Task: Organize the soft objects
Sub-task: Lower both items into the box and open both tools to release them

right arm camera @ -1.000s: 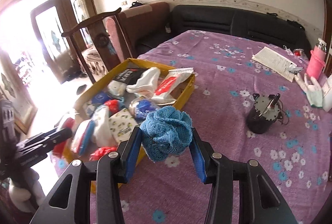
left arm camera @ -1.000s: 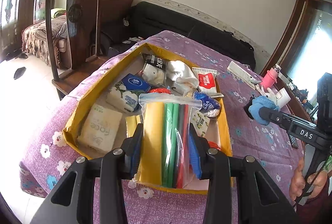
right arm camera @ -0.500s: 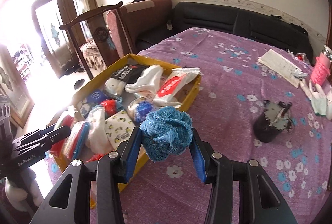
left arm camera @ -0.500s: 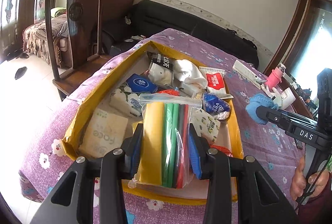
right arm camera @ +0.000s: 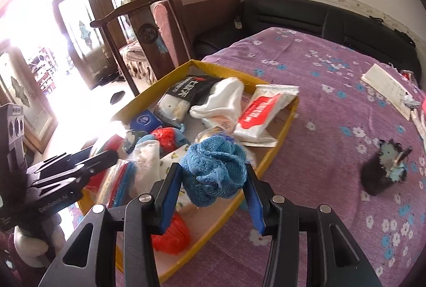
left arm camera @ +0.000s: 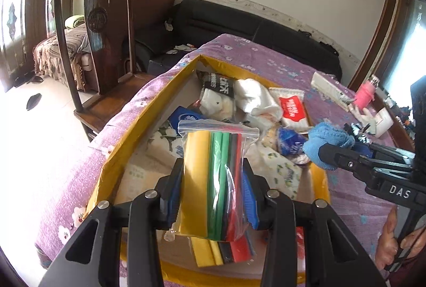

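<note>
Both grippers have advanced over the yellow box [left arm camera: 149,111]. The left gripper [left arm camera: 213,188] fingers clamp a zip bag [left arm camera: 210,175]. The right gripper [right arm camera: 213,185] fingers hold a blue knit cloth [right arm camera: 213,169].

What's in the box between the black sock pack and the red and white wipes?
A bundle of white socks lies between the black sock pack and the red and white wipes, plainest in the right wrist view.

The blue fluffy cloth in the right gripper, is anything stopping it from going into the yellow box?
Nothing visible blocks it. The blue cloth hangs in the right gripper over the yellow box, open on top; it would land on a patterned packet.
</note>
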### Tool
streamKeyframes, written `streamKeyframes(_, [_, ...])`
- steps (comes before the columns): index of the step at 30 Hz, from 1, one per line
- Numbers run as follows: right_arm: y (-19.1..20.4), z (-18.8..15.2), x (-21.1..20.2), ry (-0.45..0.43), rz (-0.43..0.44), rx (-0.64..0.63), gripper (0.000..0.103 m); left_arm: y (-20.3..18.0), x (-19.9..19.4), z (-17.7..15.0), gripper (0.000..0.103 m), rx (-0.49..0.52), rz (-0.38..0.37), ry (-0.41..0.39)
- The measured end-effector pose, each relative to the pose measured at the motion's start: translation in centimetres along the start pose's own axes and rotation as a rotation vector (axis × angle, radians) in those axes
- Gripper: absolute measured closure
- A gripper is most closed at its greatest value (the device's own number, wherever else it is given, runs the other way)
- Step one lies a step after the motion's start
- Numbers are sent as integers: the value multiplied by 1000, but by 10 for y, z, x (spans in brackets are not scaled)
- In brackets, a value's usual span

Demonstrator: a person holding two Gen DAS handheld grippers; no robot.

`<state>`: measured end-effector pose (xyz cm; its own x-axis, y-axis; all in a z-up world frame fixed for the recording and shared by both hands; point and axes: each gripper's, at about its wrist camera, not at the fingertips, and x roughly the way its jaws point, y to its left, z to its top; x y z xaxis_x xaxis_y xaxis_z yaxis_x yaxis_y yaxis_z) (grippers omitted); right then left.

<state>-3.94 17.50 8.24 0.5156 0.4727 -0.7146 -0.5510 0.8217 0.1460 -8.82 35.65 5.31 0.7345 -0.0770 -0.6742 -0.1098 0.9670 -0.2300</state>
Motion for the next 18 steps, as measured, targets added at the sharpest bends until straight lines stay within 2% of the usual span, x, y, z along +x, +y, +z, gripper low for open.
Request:
streamKeyframes(4, [13, 13, 16, 14, -8, -39, 53, 1, 7, 0, 64, 5, 44, 11])
streamKeyframes(9, [19, 31, 42, 49, 24, -32, 53, 2, 10, -1, 64, 19, 104, 13])
streamKeyframes(18, [23, 48, 80, 85, 26, -23, 53, 8, 15, 0, 64, 21, 115, 19])
